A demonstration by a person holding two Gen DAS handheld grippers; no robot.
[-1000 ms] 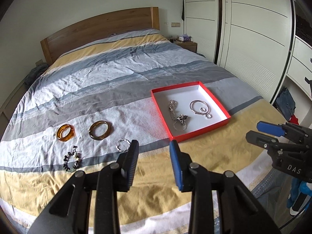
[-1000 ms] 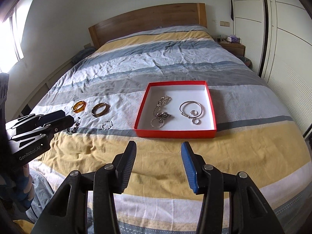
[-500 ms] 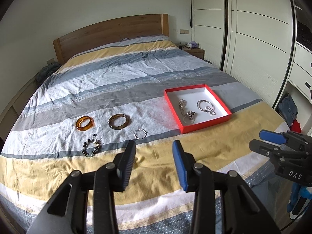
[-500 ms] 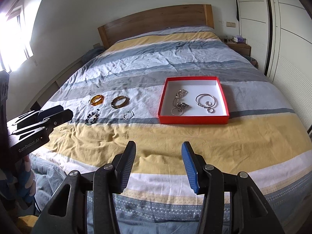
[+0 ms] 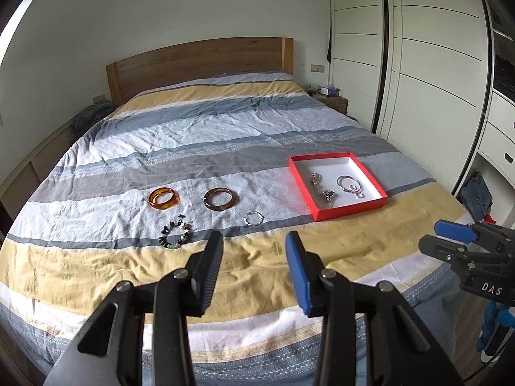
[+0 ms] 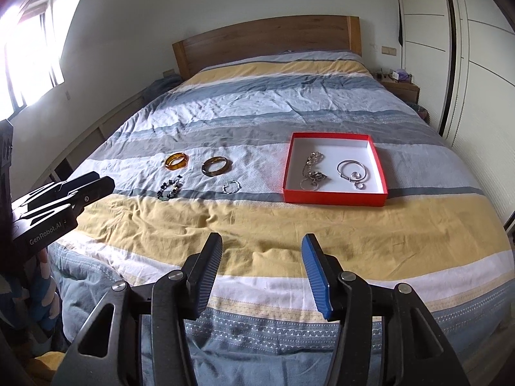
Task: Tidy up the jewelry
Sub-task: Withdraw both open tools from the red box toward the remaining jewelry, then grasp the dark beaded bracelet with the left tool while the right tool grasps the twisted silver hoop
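A red box point(image 5: 349, 213) point(image 6: 334, 197) with a white inside lies on the bed and holds a silver chain point(image 5: 318, 186), a silver hoop bracelet point(image 5: 349, 182) and small rings. Left of it on the sheet lie an amber bangle point(image 5: 163, 197) point(image 6: 176, 161), a brown bangle point(image 5: 220, 198) point(image 6: 216, 166), a small silver twisted bracelet point(image 5: 253, 218) point(image 6: 231, 187) and a dark beaded bracelet point(image 5: 176, 234) point(image 6: 170, 189). My left gripper point(image 5: 254, 251) and right gripper point(image 6: 261, 251) are both open and empty, held back over the foot of the bed, well short of the jewelry.
The striped duvet point(image 5: 225, 135) covers a bed with a wooden headboard point(image 5: 199, 61). White wardrobe doors point(image 5: 418, 64) stand at the right, a nightstand point(image 5: 331, 99) beside the bed. A window point(image 6: 29, 61) is at the left.
Both grippers have pulled back and risen away from the bed, so the box and bracelets look smaller and farther. Both stay open. No jewelry has moved.
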